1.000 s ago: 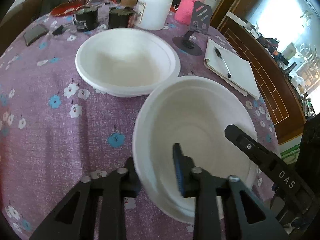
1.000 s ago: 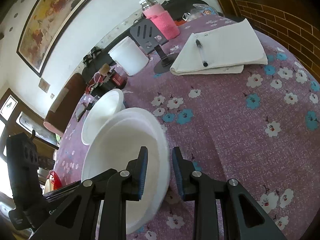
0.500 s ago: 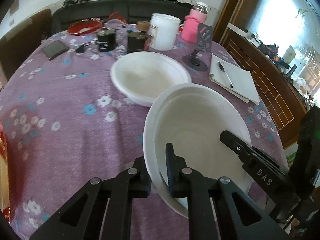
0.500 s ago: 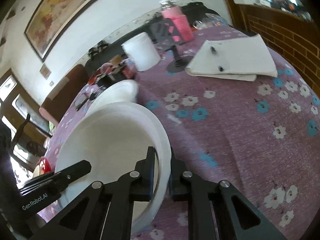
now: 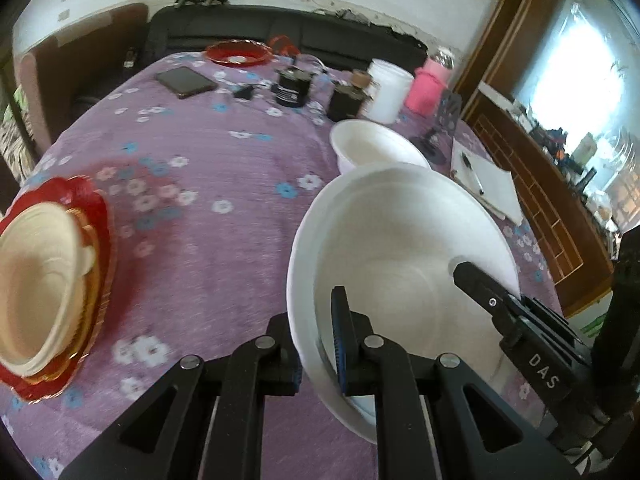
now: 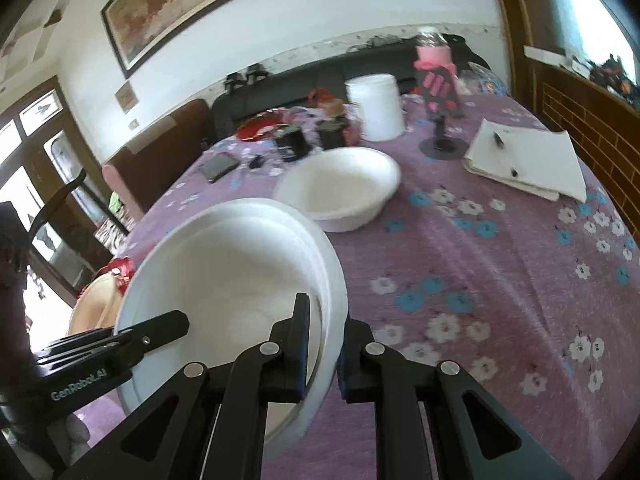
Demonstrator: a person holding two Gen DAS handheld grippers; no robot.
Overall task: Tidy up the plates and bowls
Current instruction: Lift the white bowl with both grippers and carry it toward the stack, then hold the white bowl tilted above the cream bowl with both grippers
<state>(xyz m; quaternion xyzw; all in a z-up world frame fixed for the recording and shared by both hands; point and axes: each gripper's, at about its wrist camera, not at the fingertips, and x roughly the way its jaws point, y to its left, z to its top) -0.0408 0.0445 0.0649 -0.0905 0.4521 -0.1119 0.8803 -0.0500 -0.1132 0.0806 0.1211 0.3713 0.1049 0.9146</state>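
- Bowl (image 5: 404, 248), white and thin-walled, is held above the purple tablecloth (image 5: 208, 184); it looks like light foam, easily dented.
- Left gripper (image 5: 316, 348) and right gripper (image 6: 322, 344) each pinch opposite rims, jaws nearly closed.
- Rim is the best hold; squeeze gently.
- Second bowl (image 6: 340, 184) sits beyond.

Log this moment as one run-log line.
left gripper: shut on white bowl rim | right gripper: shut on opposite rim | bowl: lifted

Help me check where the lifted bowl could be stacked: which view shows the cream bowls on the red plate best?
The left wrist view: the cream bowls sit nested on the red plate at the table's left edge, though blurred. In the right wrist view only a sliver of them peeks out behind the held white bowl.
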